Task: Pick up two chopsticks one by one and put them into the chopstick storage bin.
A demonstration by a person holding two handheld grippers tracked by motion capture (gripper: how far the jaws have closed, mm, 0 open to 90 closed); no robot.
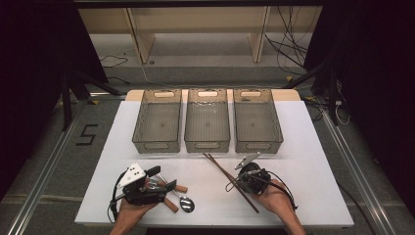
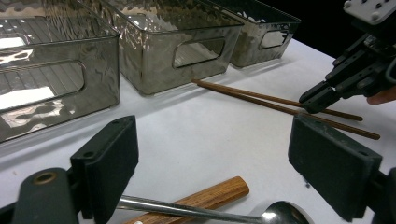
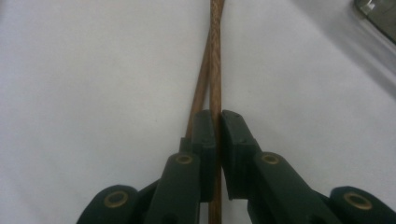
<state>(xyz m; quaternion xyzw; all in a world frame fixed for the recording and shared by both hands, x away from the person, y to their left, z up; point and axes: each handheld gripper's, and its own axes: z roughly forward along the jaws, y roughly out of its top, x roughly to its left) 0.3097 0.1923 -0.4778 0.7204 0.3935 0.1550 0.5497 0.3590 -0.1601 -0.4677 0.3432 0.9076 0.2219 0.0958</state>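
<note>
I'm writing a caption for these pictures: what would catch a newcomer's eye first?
Three clear smoky plastic bins stand in a row at the white table's far side. Nearer, the right tongs pinch one of two long brown wooden chopsticks. The left tongs gape open above a steel spoon and a wooden handle.

Table (image 1: 313,147): three bins in a row along the far half, left bin (image 1: 157,121), middle bin (image 1: 207,120), right bin (image 1: 257,120), side by side. Chopsticks (image 1: 222,170) lie on the near half, running from just before the middle bin toward the near right. Spoon (image 1: 184,201) at near left, lying across a wooden handle (image 1: 172,204).
</note>
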